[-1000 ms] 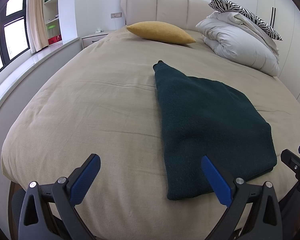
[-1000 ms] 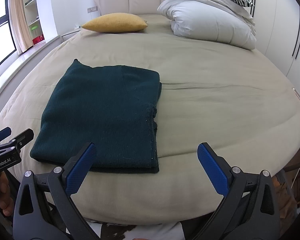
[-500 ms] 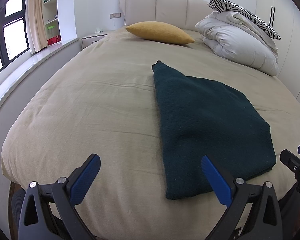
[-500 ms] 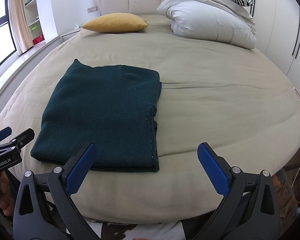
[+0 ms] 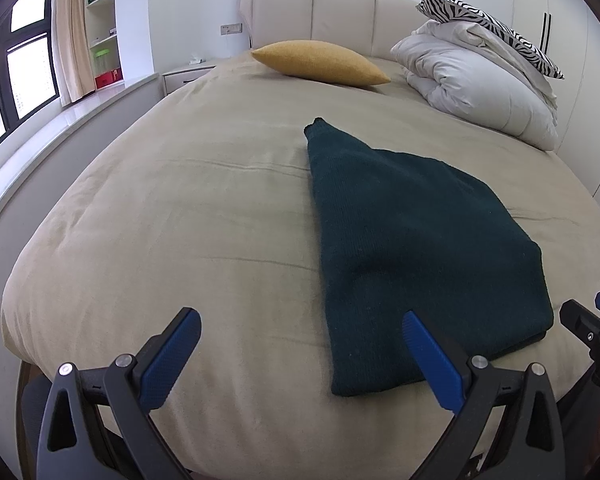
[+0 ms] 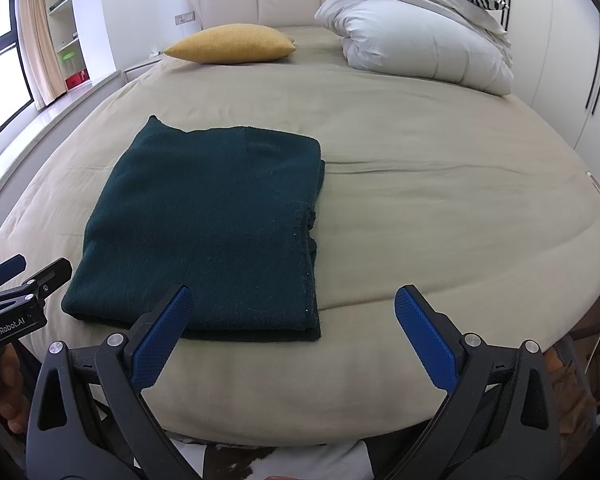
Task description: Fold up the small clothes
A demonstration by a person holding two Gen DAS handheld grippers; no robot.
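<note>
Dark green garment (image 6: 204, 220) lay folded in a neat rectangle near the bed's (image 6: 440, 208) front edge. Left gripper (image 5: 300, 356) and right gripper (image 6: 292, 336) both spread wide, empty. Folding looked essentially finished.

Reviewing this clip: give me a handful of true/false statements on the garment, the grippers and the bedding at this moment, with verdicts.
1. The green garment lies folded on the bed. True.
2. The right gripper is shut on the garment. False: its jaws are wide open and hold nothing.
3. The left gripper is open. True.
4. The yellow pillow lies on top of the garment. False: it sits apart, near the headboard.
5. A zebra-print pillow tops the white duvet. True.
6. The garment hangs over the bed's edge. False: it rests fully on the bed.
</note>
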